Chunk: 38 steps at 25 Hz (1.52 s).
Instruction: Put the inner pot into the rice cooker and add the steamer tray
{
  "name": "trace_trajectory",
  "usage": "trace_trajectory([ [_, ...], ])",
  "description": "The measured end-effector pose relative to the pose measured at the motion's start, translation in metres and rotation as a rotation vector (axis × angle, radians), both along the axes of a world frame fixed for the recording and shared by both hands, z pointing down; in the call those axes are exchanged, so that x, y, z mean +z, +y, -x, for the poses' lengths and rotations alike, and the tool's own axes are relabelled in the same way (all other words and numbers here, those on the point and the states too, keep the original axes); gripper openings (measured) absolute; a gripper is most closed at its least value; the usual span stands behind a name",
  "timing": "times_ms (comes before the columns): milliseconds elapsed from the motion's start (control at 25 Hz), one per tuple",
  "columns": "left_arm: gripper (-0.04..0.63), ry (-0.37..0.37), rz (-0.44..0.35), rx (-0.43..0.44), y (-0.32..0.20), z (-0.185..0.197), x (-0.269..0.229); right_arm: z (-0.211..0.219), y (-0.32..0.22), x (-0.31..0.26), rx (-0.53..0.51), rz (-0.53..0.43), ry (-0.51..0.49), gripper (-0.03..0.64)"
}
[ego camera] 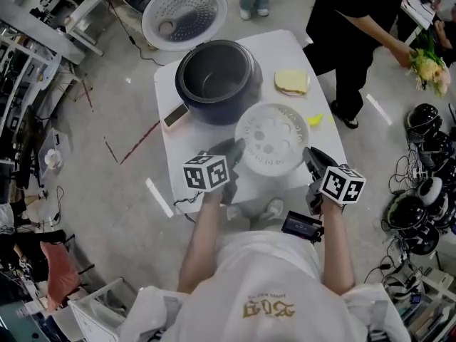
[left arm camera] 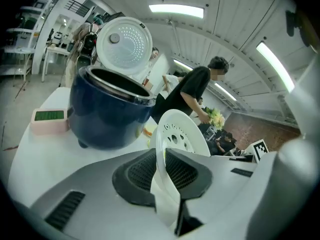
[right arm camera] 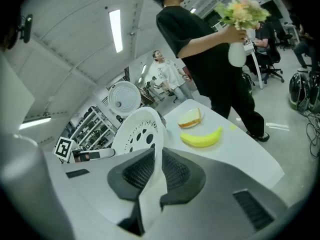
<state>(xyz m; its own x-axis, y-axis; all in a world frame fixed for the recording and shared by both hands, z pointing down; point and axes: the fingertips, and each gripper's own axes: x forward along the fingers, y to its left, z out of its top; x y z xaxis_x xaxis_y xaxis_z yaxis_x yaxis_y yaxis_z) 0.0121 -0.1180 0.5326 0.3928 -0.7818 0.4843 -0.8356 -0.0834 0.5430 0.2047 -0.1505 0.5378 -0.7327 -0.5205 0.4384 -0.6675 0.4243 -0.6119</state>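
Both left gripper (ego camera: 236,149) and right gripper (ego camera: 310,155) jaws clench, partly hiding, steamer tray (ego camera: 271,146) rim.

The tray (ego camera: 271,139) is covering most of the banana (ego camera: 315,120). The head view's top edge is cutting off the bystander (ego camera: 356,20) at the shoulders. The pink box (left arm camera: 49,123) is showing a display too small to read.

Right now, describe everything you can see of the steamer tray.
The steamer tray is a round, shallow white dish, plastic by its look, with round and oval holes in its floor. It lies roughly level, on the near side of the open rice cooker. The left gripper and right gripper each pinch its thin rim on opposite sides; it looks held clear of the table.
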Motion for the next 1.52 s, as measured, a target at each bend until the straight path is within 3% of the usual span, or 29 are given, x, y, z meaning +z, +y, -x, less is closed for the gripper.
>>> trace_trajectory([
  [680, 0.071, -0.002, -0.174, -0.117, -0.02, 0.03, -0.089, 0.034, -0.044, -0.1, -0.094, -0.175, -0.116, 0.048],
  [1000, 0.074, 0.0, -0.2, -0.213, -0.011, 0.084, -0.11, 0.095, -0.054, -0.128, -0.193, -0.213, -0.13, 0.044],
  [1520, 0.074, 0.003, -0.201, -0.227, -0.07, 0.173, -0.113, 0.186, -0.115, -0.133, -0.199, -0.217, -0.117, 0.044],
])
